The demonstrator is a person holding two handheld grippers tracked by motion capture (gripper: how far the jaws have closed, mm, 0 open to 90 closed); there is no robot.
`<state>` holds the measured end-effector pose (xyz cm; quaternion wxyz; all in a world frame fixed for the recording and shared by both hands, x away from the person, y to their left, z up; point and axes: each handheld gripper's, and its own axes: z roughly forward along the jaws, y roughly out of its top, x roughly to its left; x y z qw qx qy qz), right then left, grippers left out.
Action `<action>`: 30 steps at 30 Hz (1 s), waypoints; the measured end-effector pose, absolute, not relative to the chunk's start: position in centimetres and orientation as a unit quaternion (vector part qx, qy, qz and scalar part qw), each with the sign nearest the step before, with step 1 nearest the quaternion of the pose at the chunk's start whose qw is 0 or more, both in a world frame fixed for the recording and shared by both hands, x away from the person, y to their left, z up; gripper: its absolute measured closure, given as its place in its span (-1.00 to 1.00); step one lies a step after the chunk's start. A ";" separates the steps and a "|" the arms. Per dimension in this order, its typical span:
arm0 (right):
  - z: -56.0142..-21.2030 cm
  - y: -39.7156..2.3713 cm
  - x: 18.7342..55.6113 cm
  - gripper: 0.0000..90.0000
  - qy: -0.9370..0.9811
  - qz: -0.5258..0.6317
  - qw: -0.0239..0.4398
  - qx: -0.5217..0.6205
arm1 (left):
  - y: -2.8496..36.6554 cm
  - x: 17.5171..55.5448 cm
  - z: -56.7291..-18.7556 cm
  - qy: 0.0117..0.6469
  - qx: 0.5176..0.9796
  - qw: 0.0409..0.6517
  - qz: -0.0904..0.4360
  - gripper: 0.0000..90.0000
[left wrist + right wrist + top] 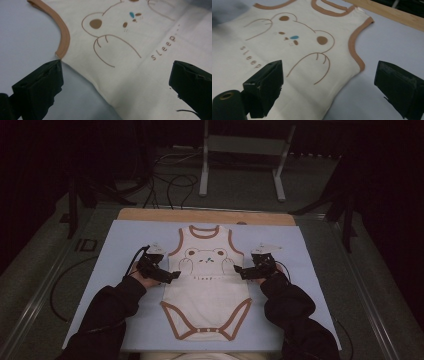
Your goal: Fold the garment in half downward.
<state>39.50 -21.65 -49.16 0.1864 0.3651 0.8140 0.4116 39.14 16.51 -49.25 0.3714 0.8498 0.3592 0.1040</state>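
The bodysuit (207, 285) lies flat on the bench (115, 250); left gripper (172, 276) and right gripper (239, 271) straddle its side edges, fingers (40, 87) apart.

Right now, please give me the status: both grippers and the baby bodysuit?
Left gripper and right gripper: jaws open, one at each side edge of the bodysuit. Bodysuit flat on the blue mat, bear print up. Nothing in the way.

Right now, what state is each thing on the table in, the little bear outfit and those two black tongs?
Bodysuit: spread flat, face up, crotch snaps shut.
Left tongs: open, at the bodysuit's side edge below the armhole, gripping nothing.
Right tongs: open, at the opposite side edge, gripping nothing.
Blue mat: lying flat under the bodysuit.
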 end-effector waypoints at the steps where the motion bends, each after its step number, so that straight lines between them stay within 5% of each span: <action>1: -49.3 -21.7 39.6 -0.81 0.816 0.410 0.181 0.364 | 16.4 39.2 -49.4 0.360 0.851 0.368 0.101 -1.00; 17: -51.1 -21.3 41.3 -0.56 0.823 0.368 0.147 0.406 | 16.2 40.3 -50.3 0.394 0.851 0.332 0.101 -0.88; 30: -51.8 -21.1 41.2 0.04 0.839 0.340 0.136 0.402 | 16.0 40.1 -51.1 0.400 0.857 0.303 0.118 -0.37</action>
